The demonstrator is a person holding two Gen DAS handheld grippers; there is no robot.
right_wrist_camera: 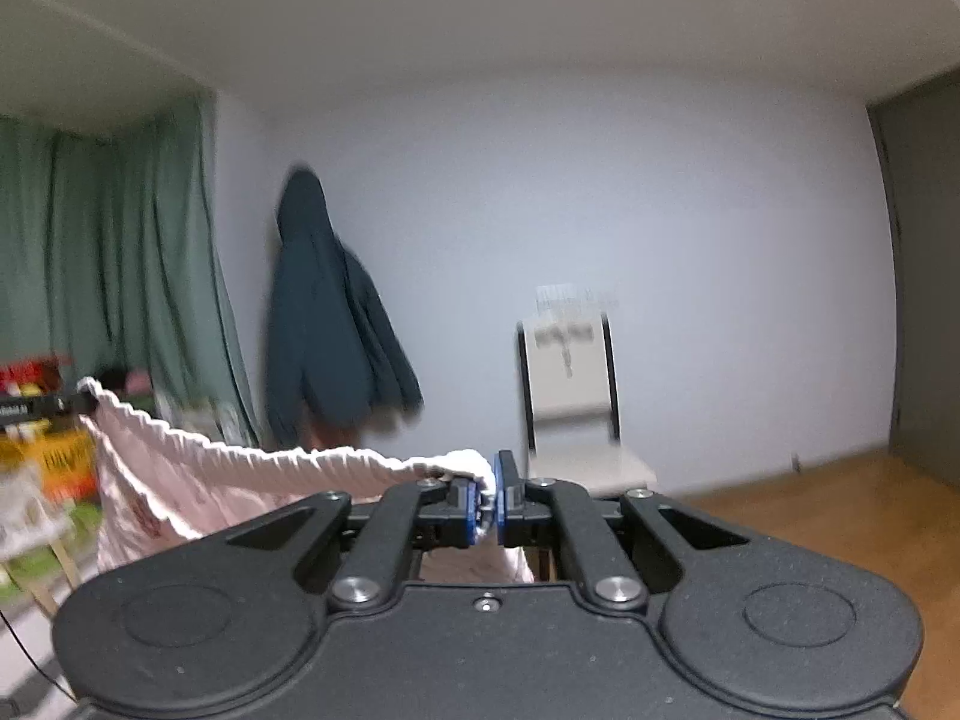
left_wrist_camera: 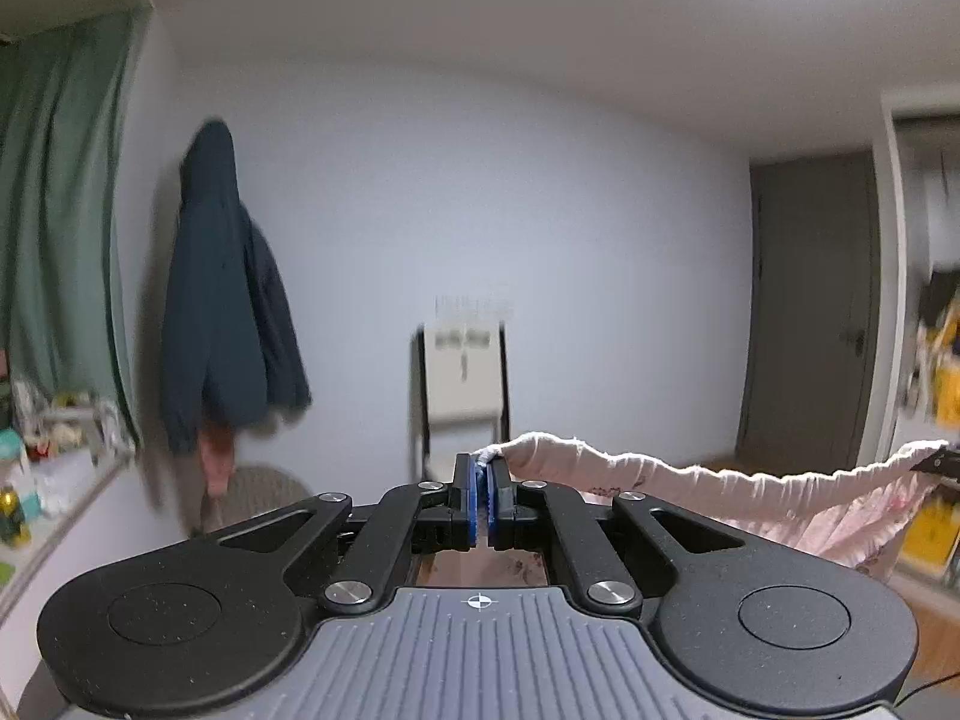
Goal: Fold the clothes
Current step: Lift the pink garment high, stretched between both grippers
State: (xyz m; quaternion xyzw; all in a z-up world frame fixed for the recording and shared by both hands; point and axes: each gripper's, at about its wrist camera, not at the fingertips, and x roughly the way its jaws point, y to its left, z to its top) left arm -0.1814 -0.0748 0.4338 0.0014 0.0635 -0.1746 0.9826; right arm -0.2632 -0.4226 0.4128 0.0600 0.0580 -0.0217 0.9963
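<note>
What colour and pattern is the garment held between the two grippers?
Pale pink garment with a faint darker pink print and ruffled edge; right wrist view shows it best.

Pale pink printed garment point(left_wrist_camera: 690, 480), ruffled top edge stretched taut in mid-air, body hanging below.

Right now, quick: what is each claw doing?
Left claw: shut on the pale pink ruffle-edged cotton garment, at one end of its edge.
Right claw: shut on the same garment's other end.

No text, label or number can be read anywhere; the yellow boxes point(left_wrist_camera: 930, 531) right of the left claw point(left_wrist_camera: 483, 501) carry only blurred print.
</note>
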